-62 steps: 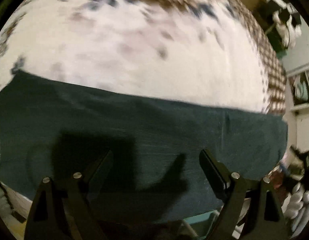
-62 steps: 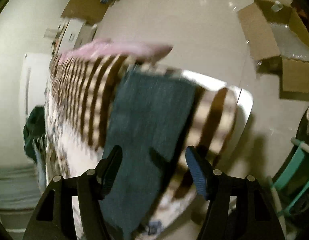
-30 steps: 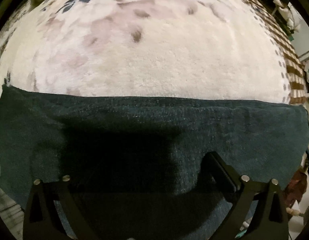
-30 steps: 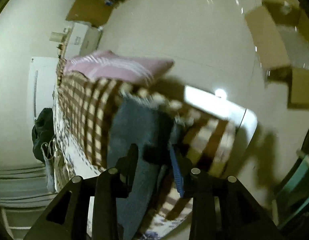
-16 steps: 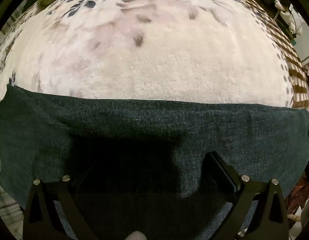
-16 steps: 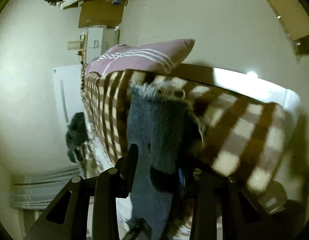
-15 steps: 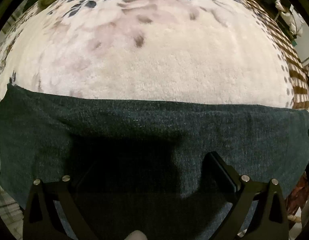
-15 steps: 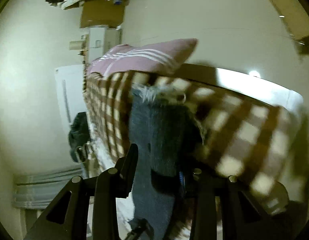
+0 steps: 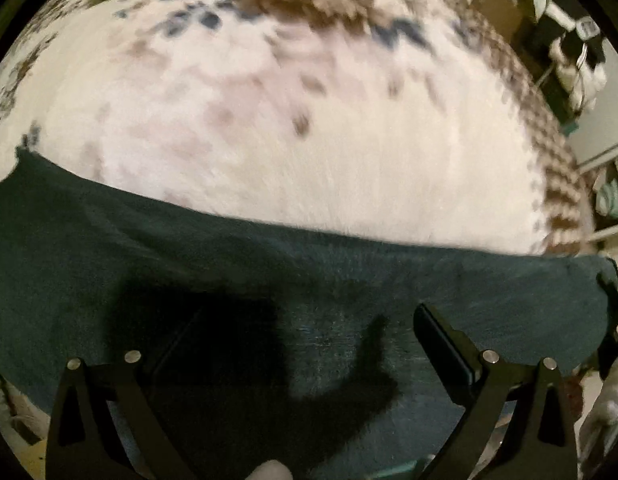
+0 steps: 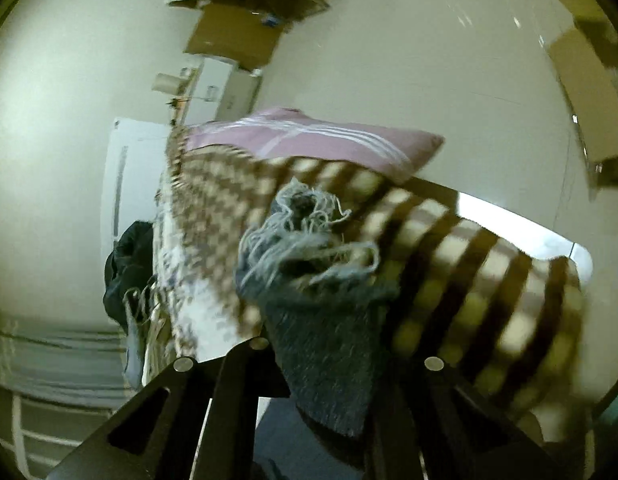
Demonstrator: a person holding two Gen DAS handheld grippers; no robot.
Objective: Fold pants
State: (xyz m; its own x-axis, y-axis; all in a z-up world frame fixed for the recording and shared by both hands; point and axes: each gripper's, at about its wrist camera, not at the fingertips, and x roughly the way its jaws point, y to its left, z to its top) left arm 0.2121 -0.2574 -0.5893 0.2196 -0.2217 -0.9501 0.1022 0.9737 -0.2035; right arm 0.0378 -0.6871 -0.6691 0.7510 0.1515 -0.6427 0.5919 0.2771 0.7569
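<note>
The pants (image 9: pixel 309 292) are dark blue-green denim, and their frayed hem (image 10: pixel 305 232) shows pale grey-blue threads. The blanket (image 9: pixel 309 140) is cream with pink, brown and navy blotches, brown-and-cream checked along its border (image 10: pixel 469 264). The pillow (image 10: pixel 309 140) is dusty pink with white stripes.

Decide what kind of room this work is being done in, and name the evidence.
Most likely a bedroom: a bed under a fluffy cream blanket with brown checks, a pink striped pillow at its far end, and dark denim pants spread on it.
</note>
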